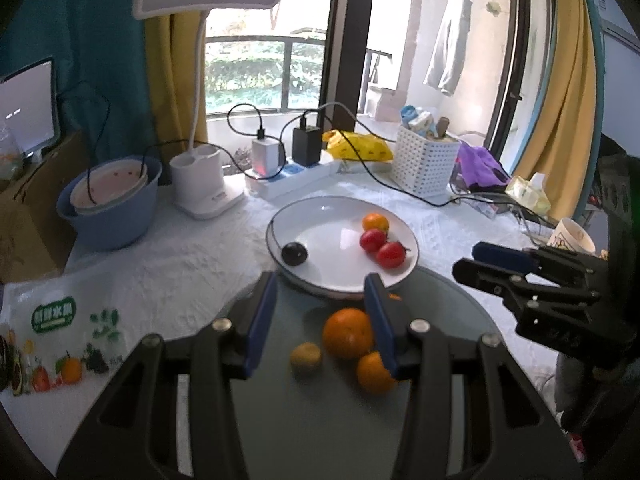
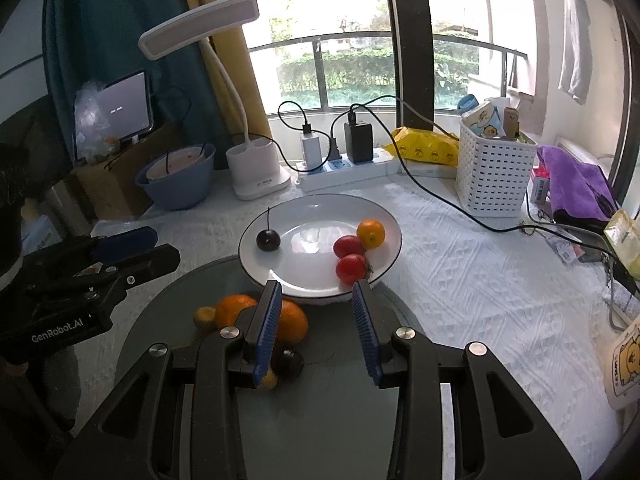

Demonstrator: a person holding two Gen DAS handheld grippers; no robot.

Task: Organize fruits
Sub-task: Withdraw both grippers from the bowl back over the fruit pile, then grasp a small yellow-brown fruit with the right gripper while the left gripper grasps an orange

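A white plate [image 1: 328, 232] [image 2: 312, 224] holds a small orange [image 1: 375, 223], two red tomatoes [image 1: 391, 255] and a dark cherry [image 1: 294, 253]. In front of it a round grey glass tray [image 1: 440, 300] carries a large orange [image 1: 347, 333], a mandarin [image 1: 372, 372] and a small yellow fruit [image 1: 305, 356]. In the right wrist view a dark fruit [image 2: 288, 362] also lies on the tray. My left gripper [image 1: 320, 280] hovers open over the tray, empty, with the large orange below its right finger. My right gripper [image 2: 316, 286] is open and empty at the plate's near rim.
Behind the plate stand a white desk lamp [image 1: 200, 184], a blue bowl [image 1: 112, 216], a power strip with chargers and a trailing black cable [image 2: 344, 168], and a white basket [image 2: 492, 176]. A purple cloth [image 2: 576, 180] lies right, a printed fruit bag [image 1: 60, 344] left.
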